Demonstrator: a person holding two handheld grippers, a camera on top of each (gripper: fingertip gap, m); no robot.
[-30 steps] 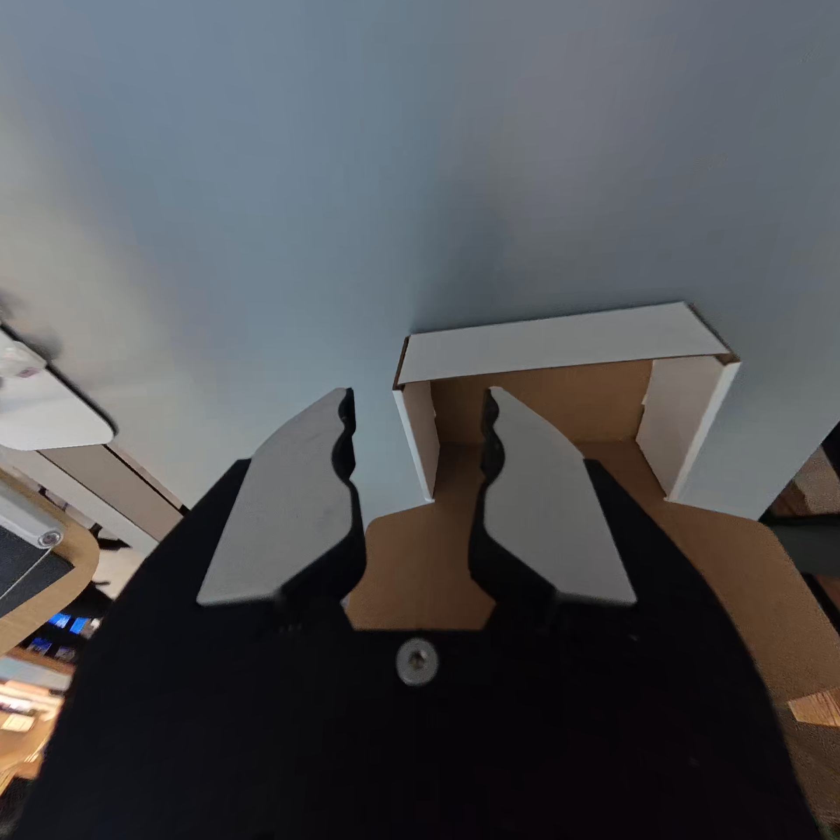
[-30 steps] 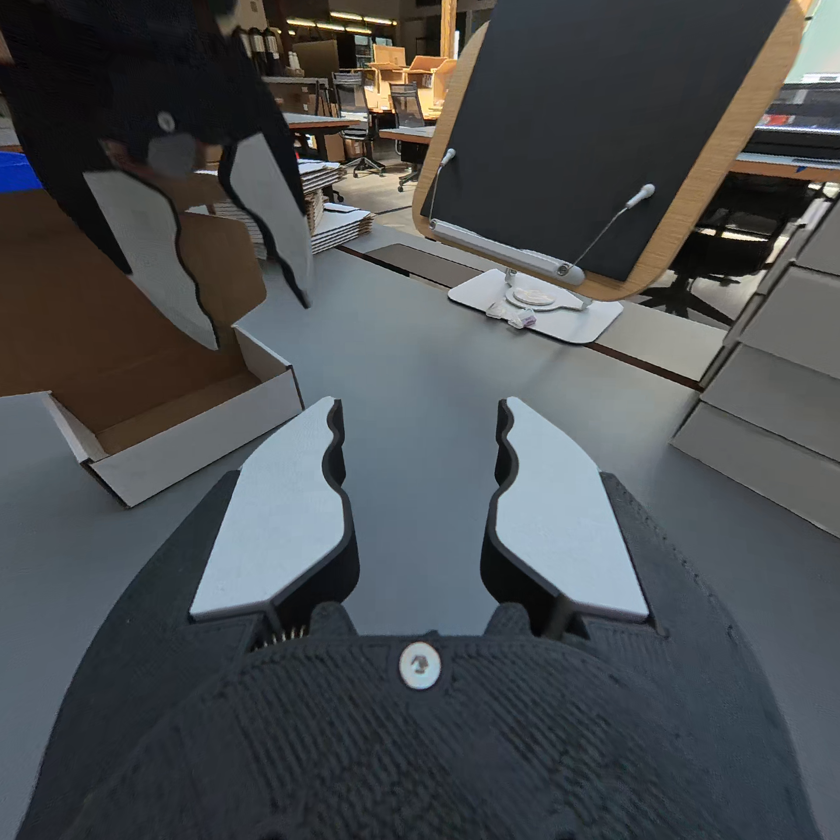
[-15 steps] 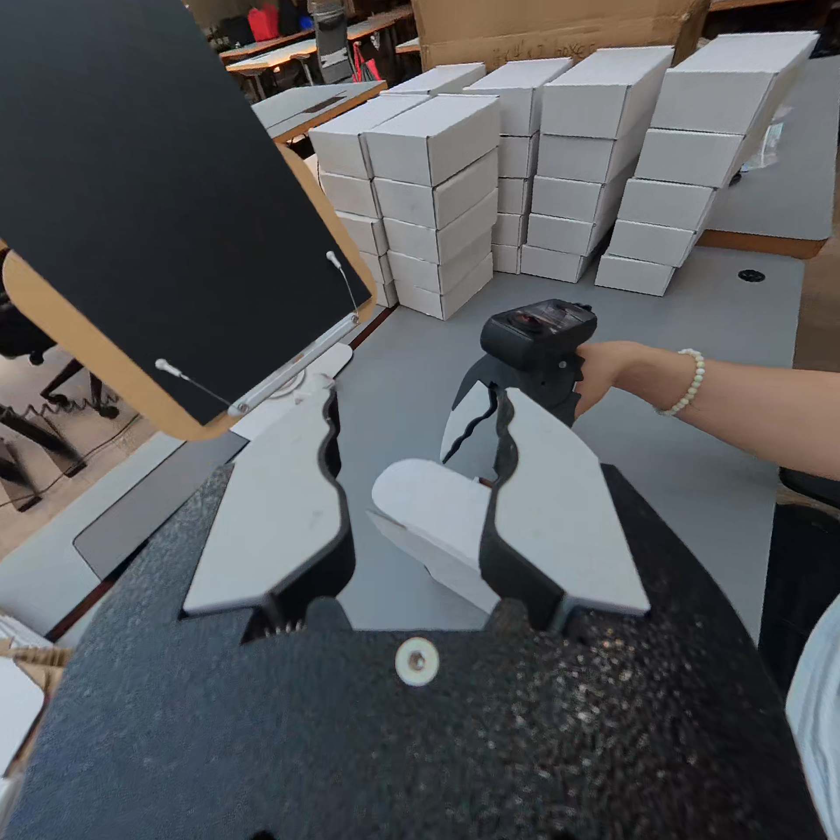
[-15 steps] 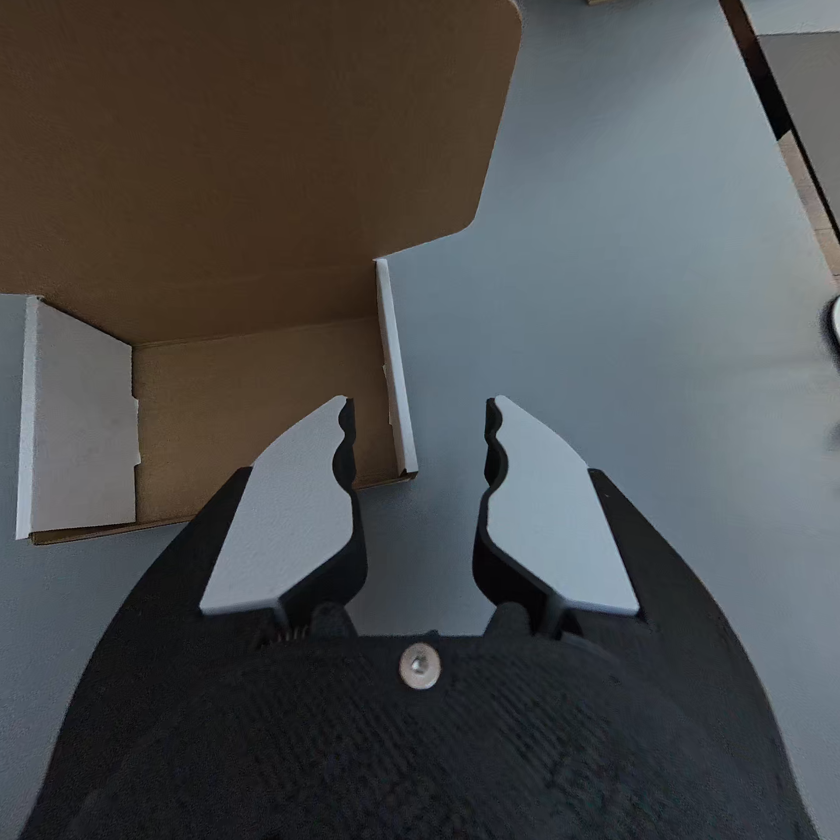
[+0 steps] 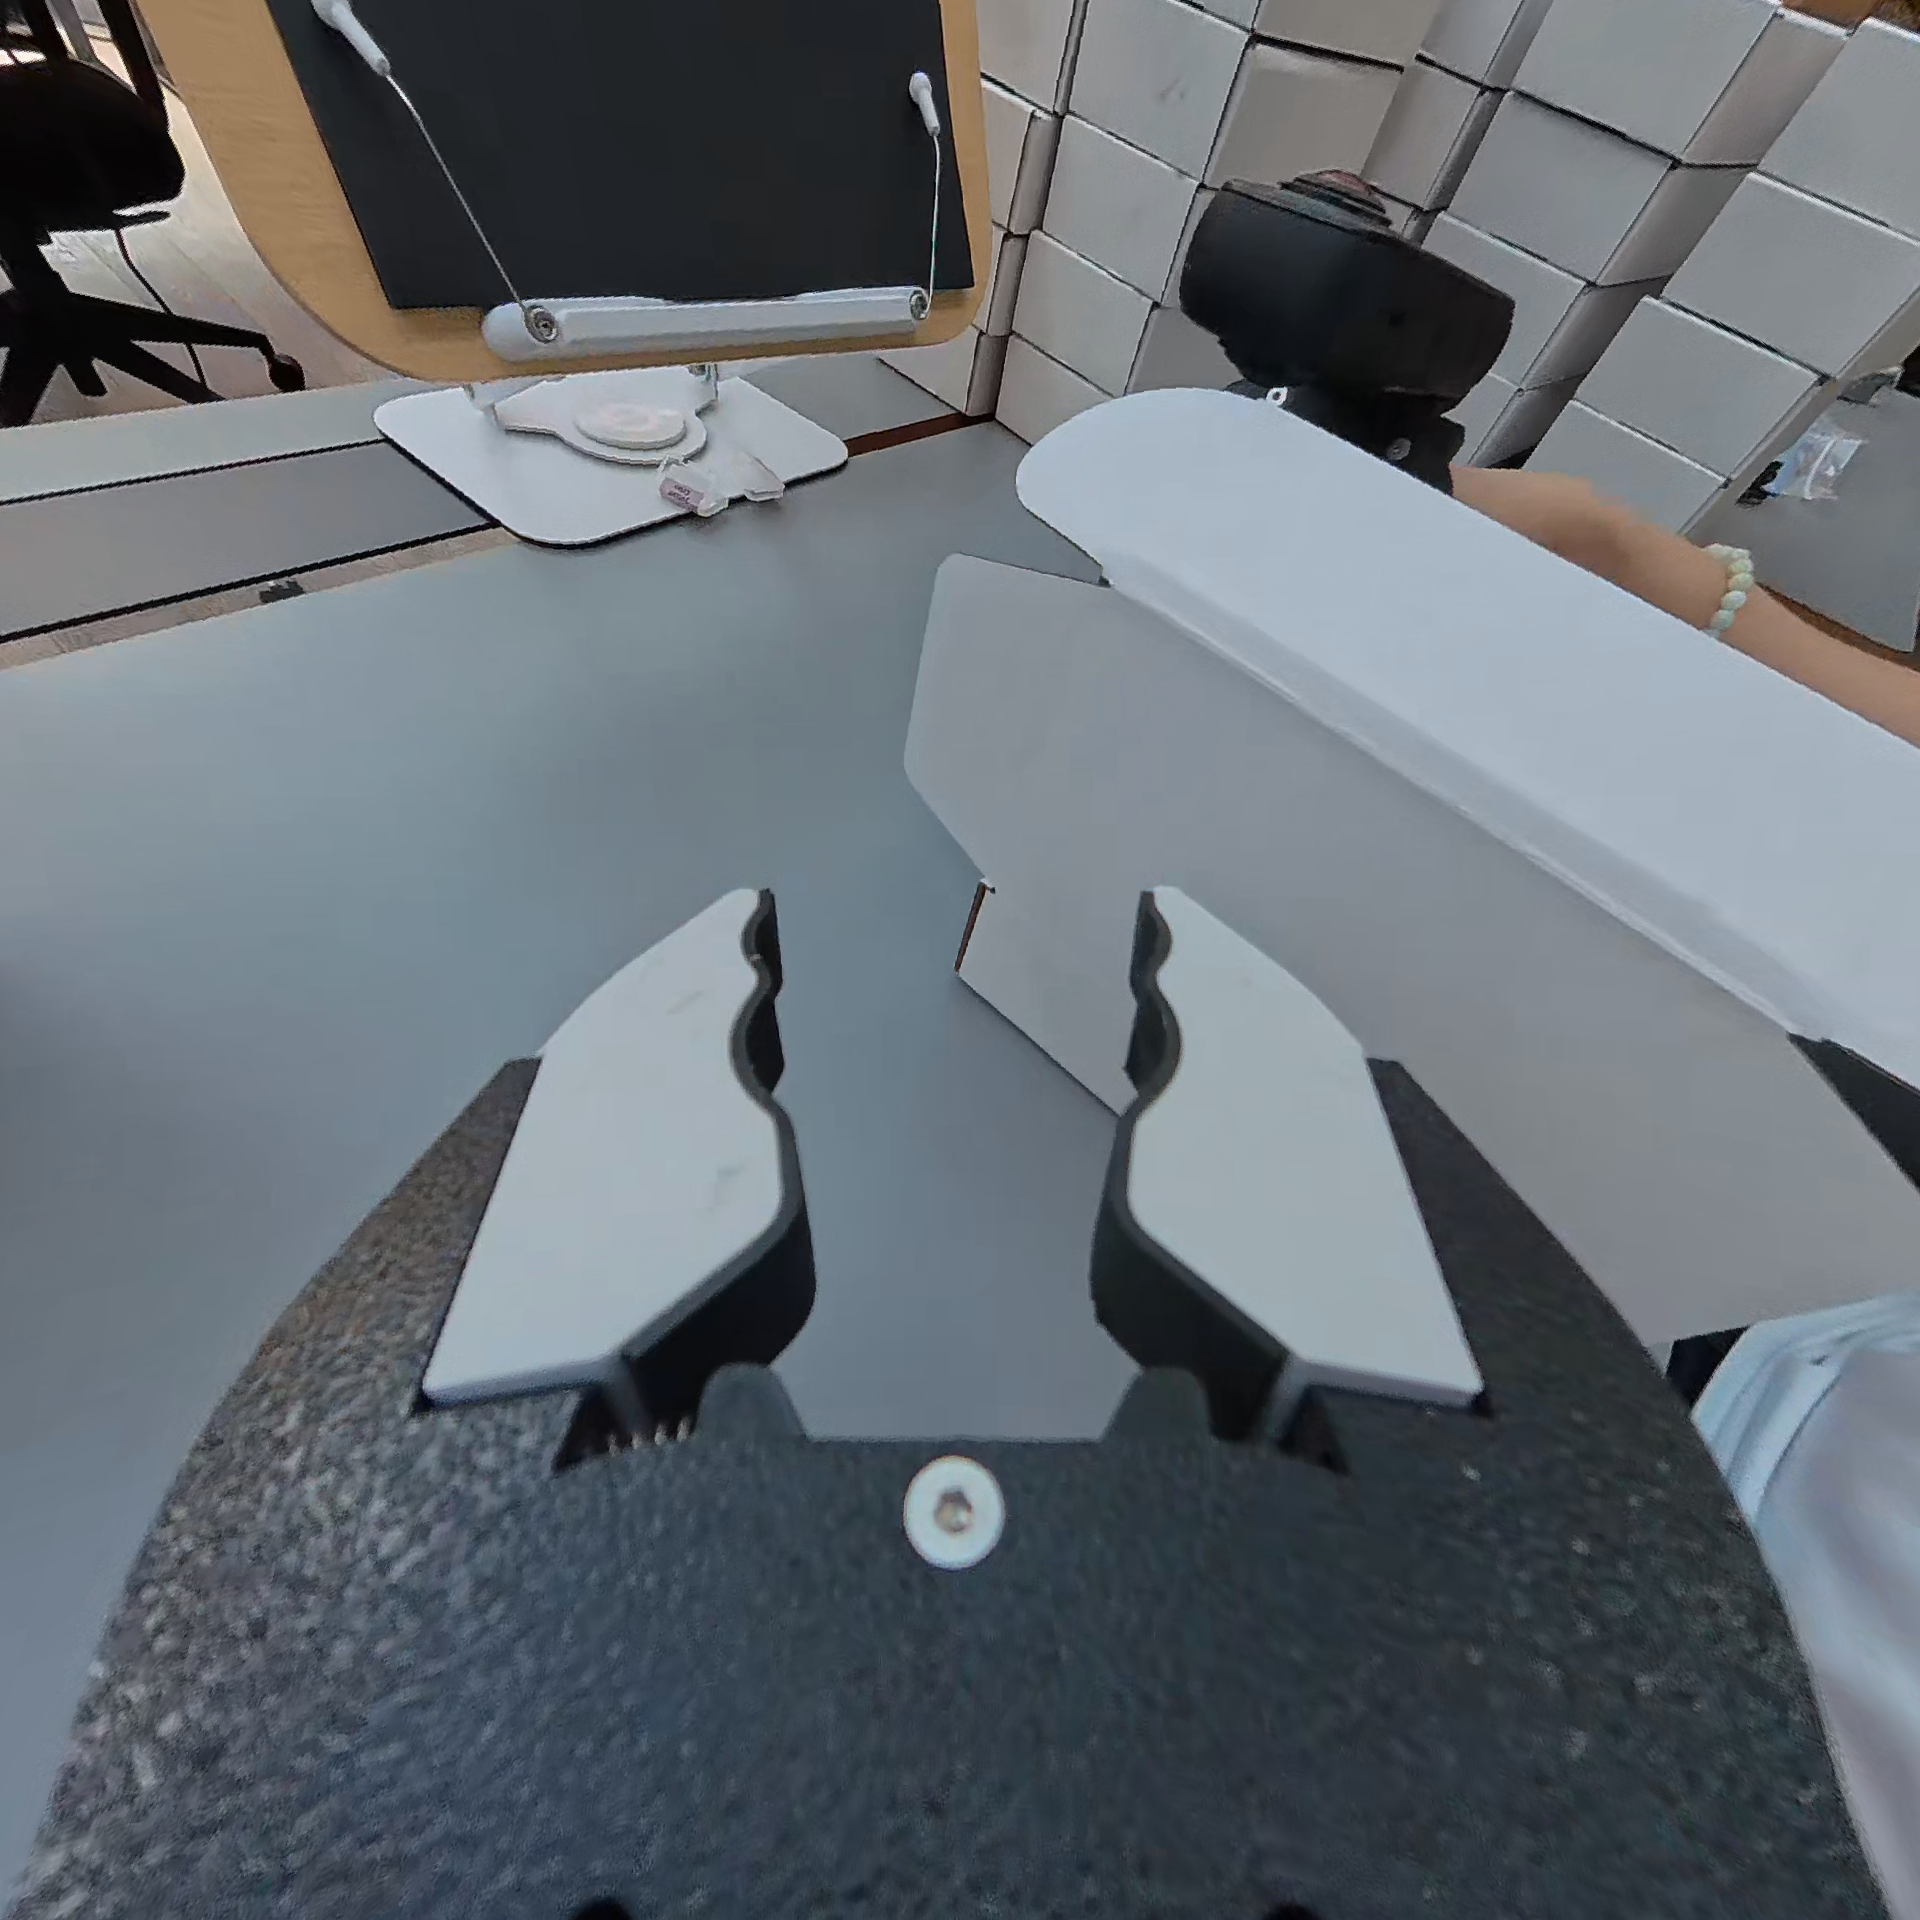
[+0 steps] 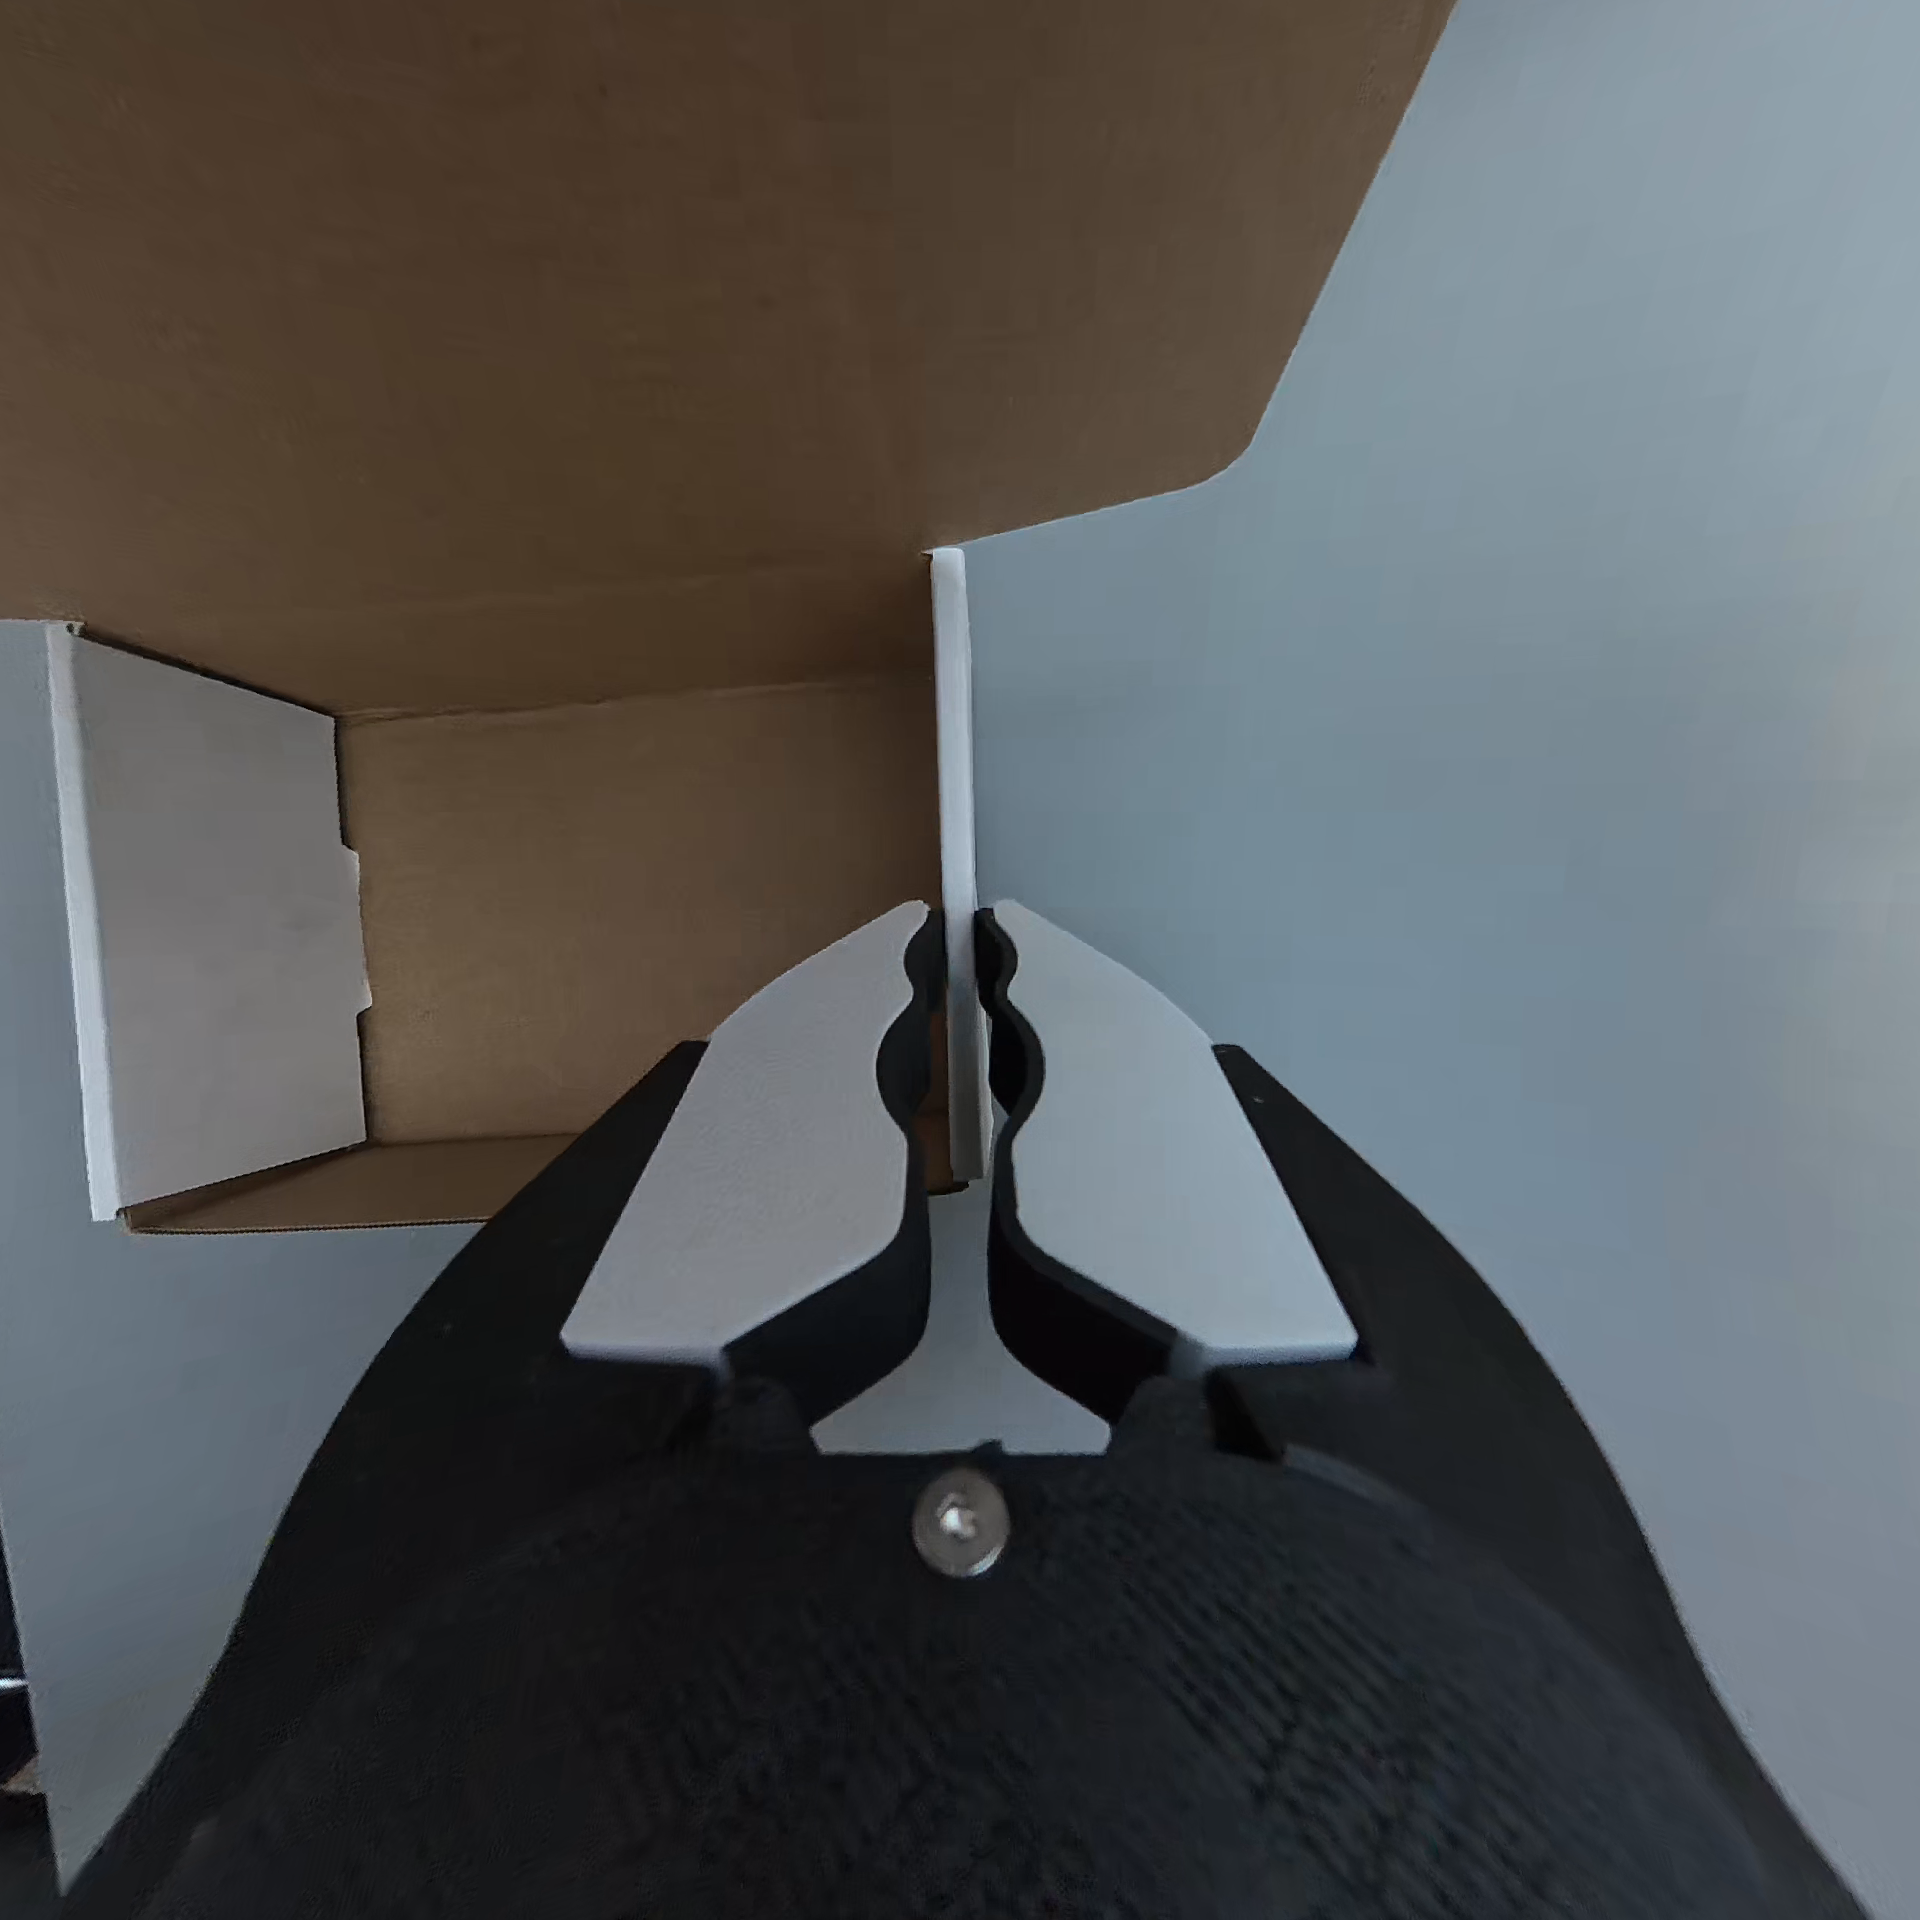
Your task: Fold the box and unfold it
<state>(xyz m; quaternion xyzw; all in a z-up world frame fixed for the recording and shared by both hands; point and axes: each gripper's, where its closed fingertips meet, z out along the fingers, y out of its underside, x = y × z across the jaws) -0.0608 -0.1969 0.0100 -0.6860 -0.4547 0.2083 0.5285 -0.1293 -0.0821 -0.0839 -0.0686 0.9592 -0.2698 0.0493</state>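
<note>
Right wrist view, looking down: the right claw [image 6: 961, 914] is clenched on the upright white side wall [image 6: 954, 779] of the box [image 6: 623, 914], one finger [image 6: 790, 1122] inside the tray and the other outside it, the wall's edge running up between them. The box stands on the grey bench [image 6: 1507, 831] with its brown inner floor exposed. The opposite side wall [image 6: 208, 914] (white, with a notched flap edge) stands at the left of the tray. The lid panel [image 6: 675, 291] rises from the far edge of the tray, its brown inner face towards the camera and its corner cut at a slant.

Left wrist view, looking across the bench [image 5: 416, 831]: the left claw [image 5: 956, 904] is released, its fingers spread wide and grasping nothing, hovering just beside the box [image 5: 1351, 883], which appears here from outside as white panels. The right finger [image 5: 1278, 1143] overlaps the lower corner of the nearest panel; contact cannot be judged. A rounded white flap [image 5: 1403, 582] tops the box. Beyond it sits the black body of the other gripper [image 5: 1340, 291], held by a person's hand [image 5: 1558, 520] with a pale bead bracelet [image 5: 1730, 592] at the wrist. At the far side of the bench stand a black board on a wood-edged stand [image 5: 623, 156] with a white base, and stacked white boxes [image 5: 1714, 208] at the right.
</note>
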